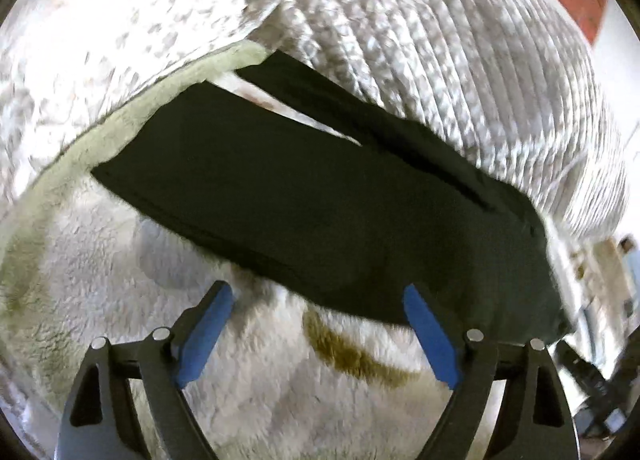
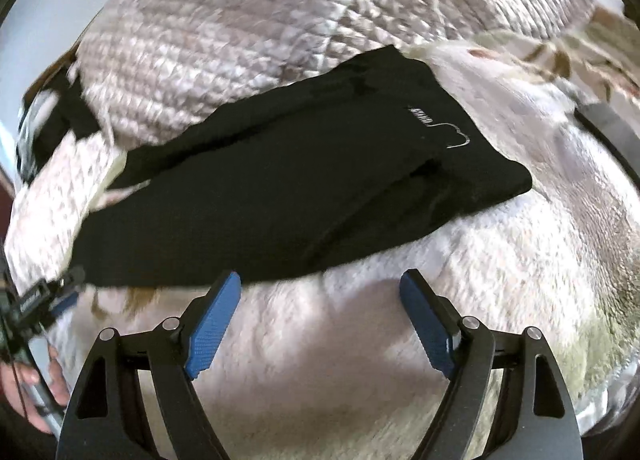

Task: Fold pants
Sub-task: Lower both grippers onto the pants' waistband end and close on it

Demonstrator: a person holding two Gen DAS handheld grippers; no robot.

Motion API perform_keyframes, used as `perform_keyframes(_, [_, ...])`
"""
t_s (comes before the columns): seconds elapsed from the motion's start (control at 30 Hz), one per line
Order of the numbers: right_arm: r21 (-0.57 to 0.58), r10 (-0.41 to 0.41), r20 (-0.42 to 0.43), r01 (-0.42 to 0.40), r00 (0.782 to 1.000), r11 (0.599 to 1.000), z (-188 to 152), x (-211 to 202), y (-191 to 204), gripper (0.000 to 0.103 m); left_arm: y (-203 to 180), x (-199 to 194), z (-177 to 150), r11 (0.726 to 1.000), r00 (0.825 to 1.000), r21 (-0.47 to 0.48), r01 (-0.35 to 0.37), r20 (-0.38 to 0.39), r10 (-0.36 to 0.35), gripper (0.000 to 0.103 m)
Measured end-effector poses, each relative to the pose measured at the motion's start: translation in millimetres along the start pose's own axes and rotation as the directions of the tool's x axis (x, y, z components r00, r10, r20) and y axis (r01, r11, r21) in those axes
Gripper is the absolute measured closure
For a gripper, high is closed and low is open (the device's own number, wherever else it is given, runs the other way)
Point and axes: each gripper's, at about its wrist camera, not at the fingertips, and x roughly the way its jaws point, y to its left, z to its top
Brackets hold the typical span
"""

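Observation:
Black pants [image 1: 304,200] lie flat on a fluffy white blanket [image 1: 120,284], legs laid side by side with a thin gap between them. In the right wrist view the pants [image 2: 280,188] show a small white logo [image 2: 444,128] near the waist end at the right. My left gripper [image 1: 318,300] is open and empty, its blue pads just in front of the pants' near edge. My right gripper [image 2: 320,288] is open and empty, just short of the near edge. The left gripper also shows at the left edge of the right wrist view [image 2: 52,296].
A quilted grey-white bedspread [image 1: 440,40] lies behind the pants. The fluffy blanket has a pale green border [image 1: 132,116] and a brown mark [image 1: 352,356]. A hand [image 2: 28,392] shows at the lower left of the right wrist view.

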Motion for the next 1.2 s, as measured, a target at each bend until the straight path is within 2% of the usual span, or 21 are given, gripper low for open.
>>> perform_keyframes(0.1, [0.081, 0.012, 0.017, -0.013, 1.0, 0.997, 13, 5, -16, 0.024, 11, 2, 10, 0.999, 1.0, -0.05, 0.006, 0.031, -0.005, 0.019])
perform_keyframes(0.23, [0.194, 0.015, 0.046, -0.024, 0.999, 0.981, 29, 11, -36, 0.032, 34, 14, 22, 0.988, 0.998, -0.153, 0.027, 0.06, -0.018, 0.031])
perform_keyframes(0.3, [0.249, 0.027, 0.056, -0.04, 0.998, 0.968, 35, 16, -47, 0.035, 35, 18, 27, 0.988, 0.997, -0.151, 0.014, 0.072, -0.003, 0.034])
perform_keyframes(0.4, [0.282, 0.023, 0.065, -0.04, 0.998, 0.959, 40, 20, -56, 0.052, 32, 24, 32, 0.991, 0.996, -0.137, -0.008, 0.083, 0.02, 0.035])
perform_keyframes(0.43, [0.289, 0.016, 0.065, -0.034, 0.998, 0.957, 41, 22, -59, 0.062, 31, 26, 34, 0.991, 0.996, -0.131, -0.022, 0.086, 0.033, 0.039])
perform_keyframes(0.47, [0.296, 0.008, 0.064, -0.027, 0.998, 0.955, 42, 24, -62, 0.071, 33, 26, 36, 0.99, 0.995, -0.135, -0.028, 0.091, 0.041, 0.045])
perform_keyframes(0.5, [0.303, 0.002, 0.063, -0.021, 0.998, 0.953, 42, 26, -65, 0.076, 35, 28, 38, 0.989, 0.995, -0.141, -0.04, 0.088, 0.053, 0.048])
perform_keyframes(0.53, [0.312, 0.005, 0.065, -0.025, 0.998, 0.95, 42, 27, -68, 0.081, 37, 30, 41, 0.987, 0.994, -0.152, -0.05, 0.087, 0.064, 0.057])
perform_keyframes(0.6, [0.331, 0.012, 0.062, -0.032, 0.998, 0.943, 44, 29, -72, 0.085, 42, 33, 44, 0.983, 0.993, -0.175, -0.06, 0.087, 0.076, 0.069])
perform_keyframes(0.67, [0.333, 0.01, 0.061, -0.03, 0.998, 0.943, 44, 29, -73, 0.094, 46, 35, 47, 0.978, 0.992, -0.19, -0.081, 0.083, 0.098, 0.09])
perform_keyframes(0.73, [0.335, 0.02, 0.066, -0.04, 0.998, 0.941, 45, 25, -74, 0.098, 49, 36, 48, 0.976, 0.991, -0.199, -0.085, 0.08, 0.103, 0.098])
perform_keyframes(0.87, [0.305, 0.034, 0.088, -0.059, 0.996, 0.951, 48, 8, -68, 0.099, 41, 21, 47, 0.982, 0.99, -0.165, -0.095, 0.093, 0.111, 0.099])
perform_keyframes(0.97, [0.303, 0.044, 0.089, -0.069, 0.995, 0.951, 47, -14, -67, 0.102, 38, -1, 43, 0.985, 0.991, -0.156, -0.067, 0.101, 0.084, 0.099])
perform_keyframes(1.2, [0.293, 0.06, 0.053, -0.073, 0.997, 0.953, 21, -74, -73, 0.102, 45, -66, 11, 0.991, 0.992, -0.13, -0.034, 0.12, 0.05, 0.099])
